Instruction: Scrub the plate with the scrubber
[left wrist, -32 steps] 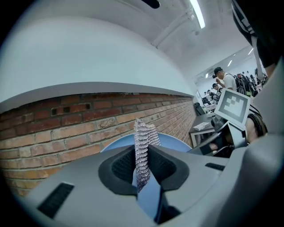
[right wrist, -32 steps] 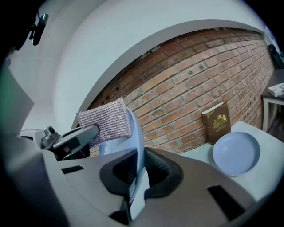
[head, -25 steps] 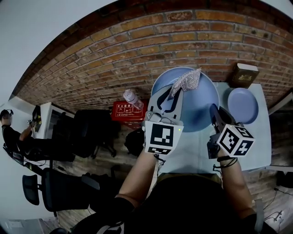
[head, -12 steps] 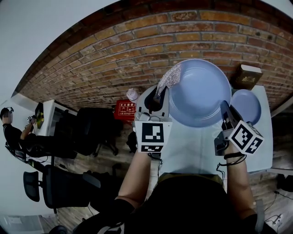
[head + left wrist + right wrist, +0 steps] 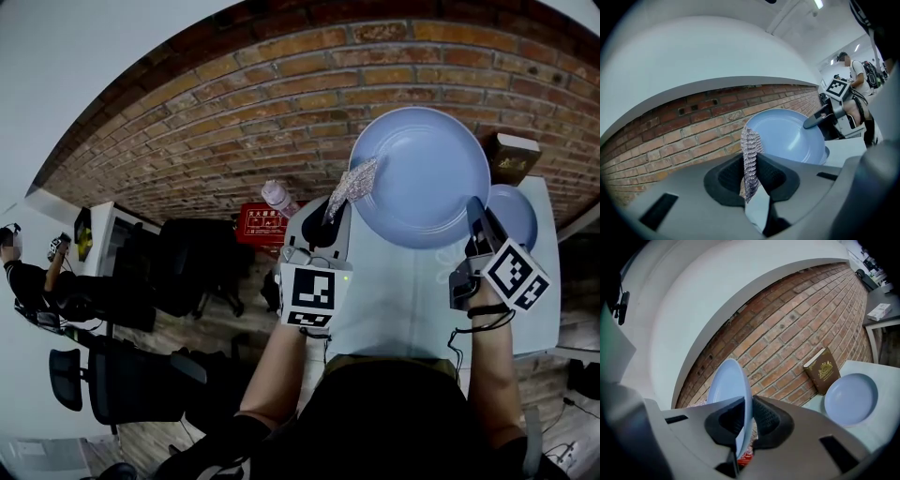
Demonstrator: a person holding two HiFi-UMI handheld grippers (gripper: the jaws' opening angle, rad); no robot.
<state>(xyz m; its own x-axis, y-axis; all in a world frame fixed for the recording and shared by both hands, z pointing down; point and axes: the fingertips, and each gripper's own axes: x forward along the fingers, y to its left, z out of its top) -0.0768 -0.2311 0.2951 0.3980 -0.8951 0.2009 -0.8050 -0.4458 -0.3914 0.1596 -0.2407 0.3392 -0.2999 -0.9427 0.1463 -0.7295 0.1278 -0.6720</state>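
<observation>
Brick wall [image 5: 234, 122] behind — smooth round plate [image 5: 422, 178], crinkly mesh scrubber [image 5: 352, 186].

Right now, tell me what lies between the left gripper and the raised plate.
Only the scrubber, clamped in the left gripper; in the left gripper view it overlaps the left rim of the plate.

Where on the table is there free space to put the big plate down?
The table is bare in its near part, between the left tongs with the scrubber and the right tongs gripping the big plate. The far right corner is crowded: a smaller plate lies there, and a brown book leans on the brick wall.
</observation>
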